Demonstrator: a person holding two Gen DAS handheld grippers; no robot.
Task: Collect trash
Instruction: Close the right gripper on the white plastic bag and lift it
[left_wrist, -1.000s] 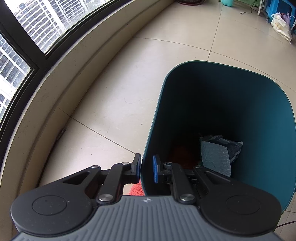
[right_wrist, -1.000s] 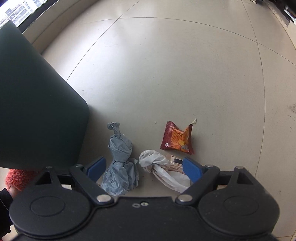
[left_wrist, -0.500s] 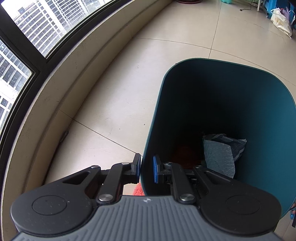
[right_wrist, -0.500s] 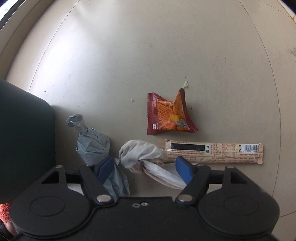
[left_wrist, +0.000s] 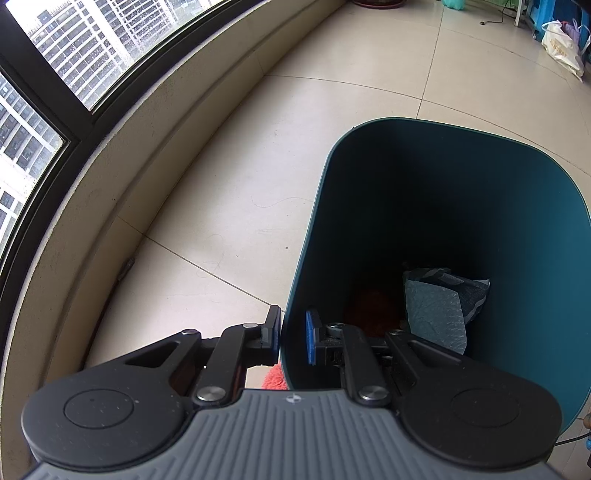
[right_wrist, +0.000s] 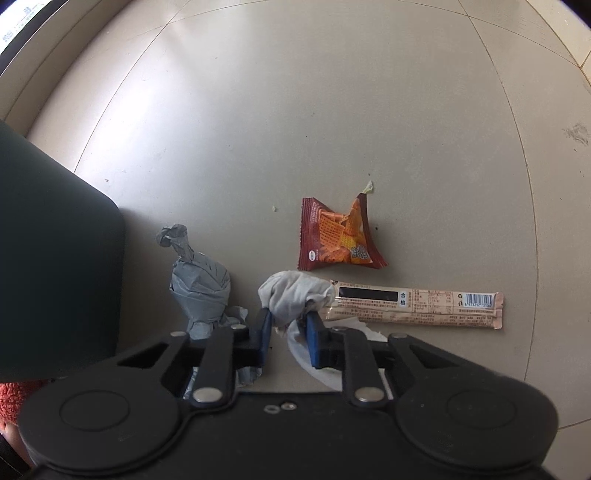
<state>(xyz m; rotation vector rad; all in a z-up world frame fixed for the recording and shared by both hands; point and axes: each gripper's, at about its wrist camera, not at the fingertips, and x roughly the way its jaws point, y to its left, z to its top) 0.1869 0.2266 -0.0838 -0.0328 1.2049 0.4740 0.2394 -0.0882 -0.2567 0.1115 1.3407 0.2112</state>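
Observation:
My left gripper (left_wrist: 291, 338) is shut on the near wall of the teal trash bin (left_wrist: 535, 236) and holds it. Inside the bin lie a grey-blue crumpled bag (left_wrist: 439, 302) and something reddish (left_wrist: 371, 306). My right gripper (right_wrist: 288, 332) is shut on a crumpled white tissue (right_wrist: 295, 295) on the floor. Beside it lie a twisted grey paper wad (right_wrist: 201, 284), a red-orange snack packet (right_wrist: 336, 236) and a long beige wrapper (right_wrist: 417, 306). The bin's dark side (right_wrist: 55, 258) fills the left of the right wrist view.
A curved window ledge (left_wrist: 122, 155) and window run along the left. The floor is beige tile (right_wrist: 314, 92). A white bag (left_wrist: 561, 48) and blue furniture stand far back right. A red fuzzy thing (right_wrist: 16, 402) shows at the lower left.
My right gripper moved down toward the trash and closed from wide open onto the white tissue. The left gripper stays on the bin wall, with the bin barely shifted.

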